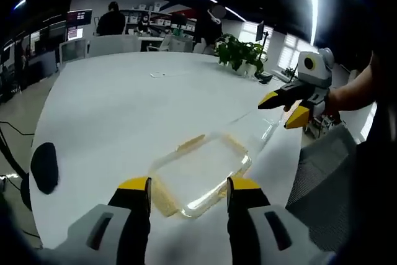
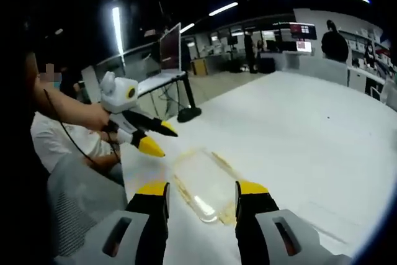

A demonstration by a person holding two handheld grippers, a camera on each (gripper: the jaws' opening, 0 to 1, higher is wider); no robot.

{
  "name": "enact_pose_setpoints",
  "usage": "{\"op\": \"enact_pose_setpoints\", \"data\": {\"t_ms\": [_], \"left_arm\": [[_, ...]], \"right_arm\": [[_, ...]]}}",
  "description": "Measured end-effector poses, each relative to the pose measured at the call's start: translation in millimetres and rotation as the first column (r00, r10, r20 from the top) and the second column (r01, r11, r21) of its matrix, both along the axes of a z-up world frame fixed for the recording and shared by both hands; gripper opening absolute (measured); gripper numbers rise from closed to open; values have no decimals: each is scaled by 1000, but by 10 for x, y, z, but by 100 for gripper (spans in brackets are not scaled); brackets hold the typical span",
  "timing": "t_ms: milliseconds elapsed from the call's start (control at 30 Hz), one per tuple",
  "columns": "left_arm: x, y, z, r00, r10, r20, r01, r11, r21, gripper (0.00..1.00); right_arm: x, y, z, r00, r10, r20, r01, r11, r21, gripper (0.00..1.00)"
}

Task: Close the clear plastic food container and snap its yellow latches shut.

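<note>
Just ahead of hand-held gripper [image 1: 188, 185]: container [image 1: 200, 172].

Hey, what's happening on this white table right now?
A person is working with a handheld gripper in each hand over a clear plastic food container with yellow latches, which lies on the white table. The left gripper hangs close to the container with its jaws apart. The right gripper also has its jaws apart, just short of the container's near end. Neither is holding anything. A potted plant stands farther back on the table.
</note>
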State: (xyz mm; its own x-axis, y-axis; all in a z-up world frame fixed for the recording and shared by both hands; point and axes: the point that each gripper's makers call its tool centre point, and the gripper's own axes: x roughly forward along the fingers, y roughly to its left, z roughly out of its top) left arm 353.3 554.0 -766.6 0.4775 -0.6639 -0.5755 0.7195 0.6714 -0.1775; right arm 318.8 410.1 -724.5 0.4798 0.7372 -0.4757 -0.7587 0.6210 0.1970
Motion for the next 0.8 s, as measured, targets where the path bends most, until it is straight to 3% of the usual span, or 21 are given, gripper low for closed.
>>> {"op": "enact_pose_setpoints", "data": {"t_ms": [400, 800], "left_arm": [[77, 58, -98, 997, -71, -12, 71, 996, 54, 48], [56, 14, -203, 980, -195, -39, 199, 972, 123, 50]], "right_arm": [[112, -16, -96, 999, 53, 12, -52, 996, -74, 42], [163, -55, -239, 995, 95, -18, -97, 987, -132, 43]]}}
